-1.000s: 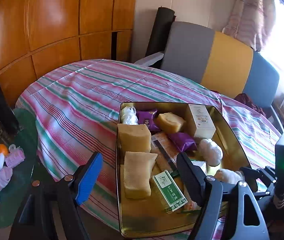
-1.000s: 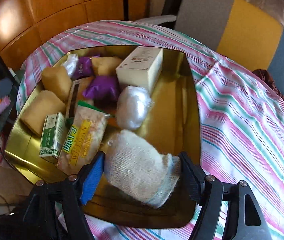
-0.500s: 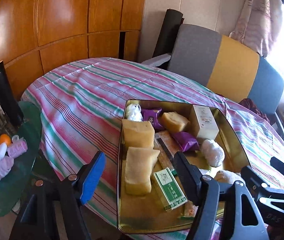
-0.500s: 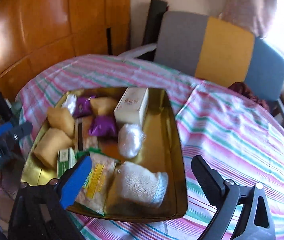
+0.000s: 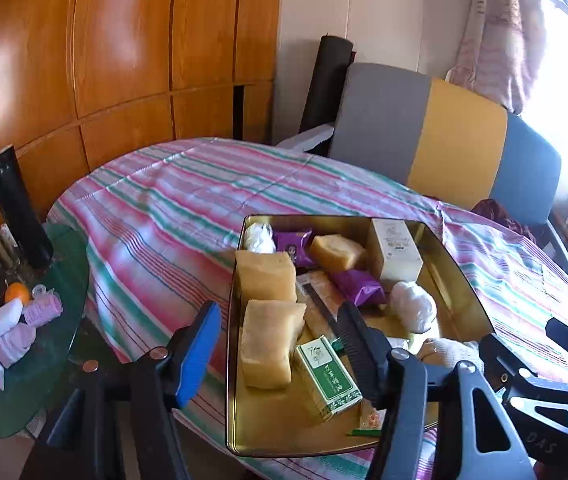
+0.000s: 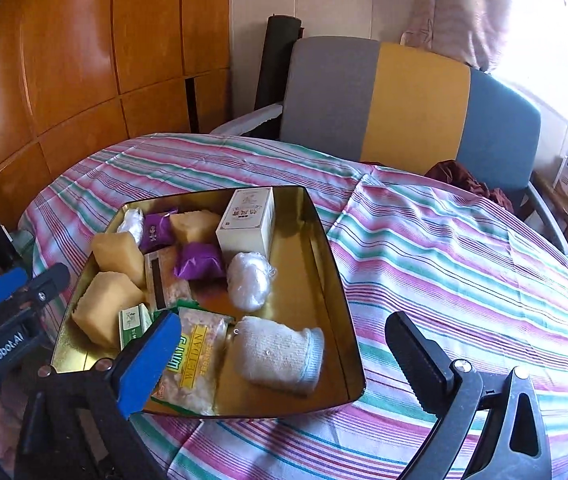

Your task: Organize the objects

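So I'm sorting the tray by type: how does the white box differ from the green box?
The white box stands upright at the far end of the gold tray; the green box lies flat near the front. The white box is bulkier and pale with a small label, the green box slimmer with a green-and-white print. Both are closed cartons inside the tray.

A grey, yellow and blue chair [image 6: 403,100] is set behind the striped-cloth surface [image 6: 463,260]; wood panelling [image 5: 104,40] is noted left.
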A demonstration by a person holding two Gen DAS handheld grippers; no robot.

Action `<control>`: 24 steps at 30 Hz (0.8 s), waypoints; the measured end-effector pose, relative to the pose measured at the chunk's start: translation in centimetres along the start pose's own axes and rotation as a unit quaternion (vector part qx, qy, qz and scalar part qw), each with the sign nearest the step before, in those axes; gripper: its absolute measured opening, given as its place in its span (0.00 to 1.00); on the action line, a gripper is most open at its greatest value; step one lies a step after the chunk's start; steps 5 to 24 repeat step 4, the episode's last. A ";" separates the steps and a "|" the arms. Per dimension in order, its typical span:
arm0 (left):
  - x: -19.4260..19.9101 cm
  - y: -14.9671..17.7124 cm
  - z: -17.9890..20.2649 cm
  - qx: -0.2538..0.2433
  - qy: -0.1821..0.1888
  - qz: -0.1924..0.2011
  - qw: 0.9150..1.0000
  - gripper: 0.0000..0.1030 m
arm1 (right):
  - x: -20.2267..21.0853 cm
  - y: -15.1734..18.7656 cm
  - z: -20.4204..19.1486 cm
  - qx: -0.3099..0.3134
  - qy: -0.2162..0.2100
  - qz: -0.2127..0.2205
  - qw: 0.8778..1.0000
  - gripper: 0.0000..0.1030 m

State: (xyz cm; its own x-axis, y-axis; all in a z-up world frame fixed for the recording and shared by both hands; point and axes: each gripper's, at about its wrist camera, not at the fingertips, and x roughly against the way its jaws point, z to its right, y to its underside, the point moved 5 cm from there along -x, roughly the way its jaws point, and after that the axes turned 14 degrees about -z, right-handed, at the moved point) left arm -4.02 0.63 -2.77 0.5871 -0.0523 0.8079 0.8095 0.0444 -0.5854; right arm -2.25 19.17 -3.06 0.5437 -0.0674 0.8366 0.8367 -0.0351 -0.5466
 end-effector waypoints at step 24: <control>-0.1 -0.1 0.3 -0.002 0.008 -0.010 1.000 0.60 | 0.0 0.0 0.1 0.001 0.008 0.002 1.000 1.00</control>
